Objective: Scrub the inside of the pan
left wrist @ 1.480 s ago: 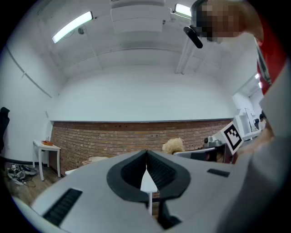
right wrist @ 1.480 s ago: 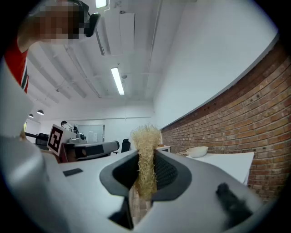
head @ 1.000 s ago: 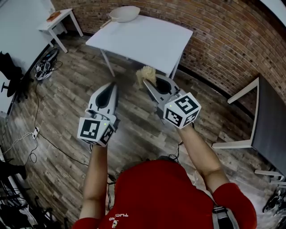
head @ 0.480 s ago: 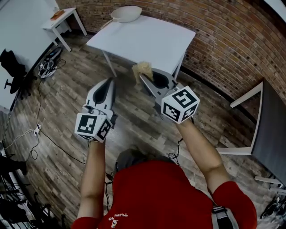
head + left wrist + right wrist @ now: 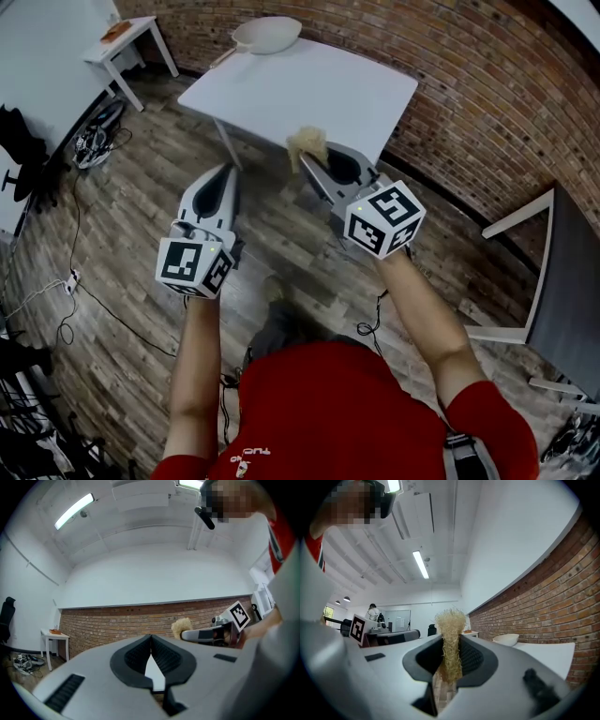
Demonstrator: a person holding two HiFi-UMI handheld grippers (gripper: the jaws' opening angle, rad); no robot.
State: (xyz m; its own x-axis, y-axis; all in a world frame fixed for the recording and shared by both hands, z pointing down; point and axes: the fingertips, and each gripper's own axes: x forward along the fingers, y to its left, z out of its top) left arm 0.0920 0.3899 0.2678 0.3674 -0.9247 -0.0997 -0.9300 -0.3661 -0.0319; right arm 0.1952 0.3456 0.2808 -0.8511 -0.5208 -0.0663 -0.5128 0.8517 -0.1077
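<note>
A white square table (image 5: 309, 89) stands on a wood-plank floor (image 5: 141, 216) beside a brick wall (image 5: 469, 84); a pale pan (image 5: 267, 34) rests at its far corner.

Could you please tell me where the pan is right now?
In the head view, the pan sits on the white table, at its far left corner, beside the brick wall.

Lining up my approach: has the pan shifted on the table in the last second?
No. The pan sits at the same far corner of the white table, handle pointing off its left edge as before.
</note>
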